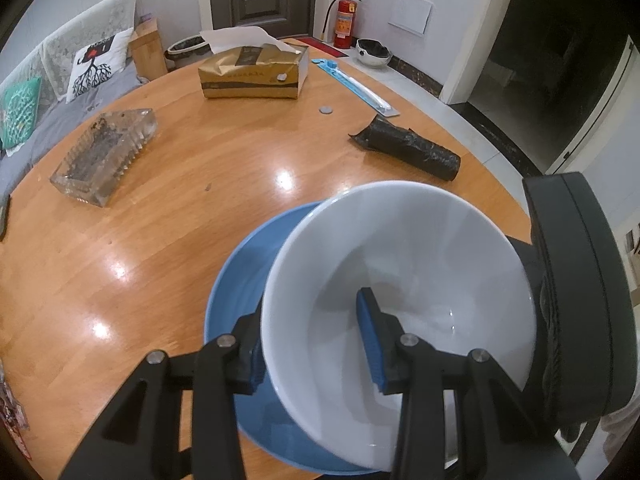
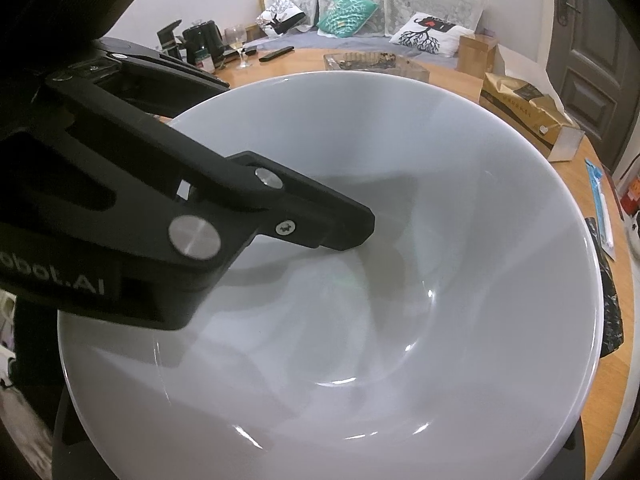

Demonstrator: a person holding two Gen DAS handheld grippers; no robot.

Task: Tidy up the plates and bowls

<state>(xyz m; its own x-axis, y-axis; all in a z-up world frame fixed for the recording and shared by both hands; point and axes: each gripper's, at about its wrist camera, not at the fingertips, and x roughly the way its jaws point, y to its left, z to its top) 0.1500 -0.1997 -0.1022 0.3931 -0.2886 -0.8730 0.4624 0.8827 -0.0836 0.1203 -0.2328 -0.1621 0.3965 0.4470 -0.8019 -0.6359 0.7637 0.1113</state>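
In the left wrist view my left gripper (image 1: 316,344) is shut on the near-left rim of a white bowl (image 1: 420,264): one blue-padded finger (image 1: 372,340) is inside, the other outside. The bowl is tilted above a blue plate (image 1: 244,280) on the round wooden table (image 1: 160,216). In the right wrist view the white bowl (image 2: 360,320) fills the frame, with the left gripper's finger (image 2: 320,220) reaching into it from the left. My right gripper's own fingers are hidden behind the bowl; its black body (image 1: 576,280) sits against the bowl's right side.
A glass ashtray (image 1: 104,156), a gold tissue box (image 1: 256,72), a coin (image 1: 326,110), a blue packaged item (image 1: 356,84) and a black roll (image 1: 408,148) lie on the table. A sofa with cushions (image 2: 348,16) and a wine glass (image 2: 240,44) are at the far side.
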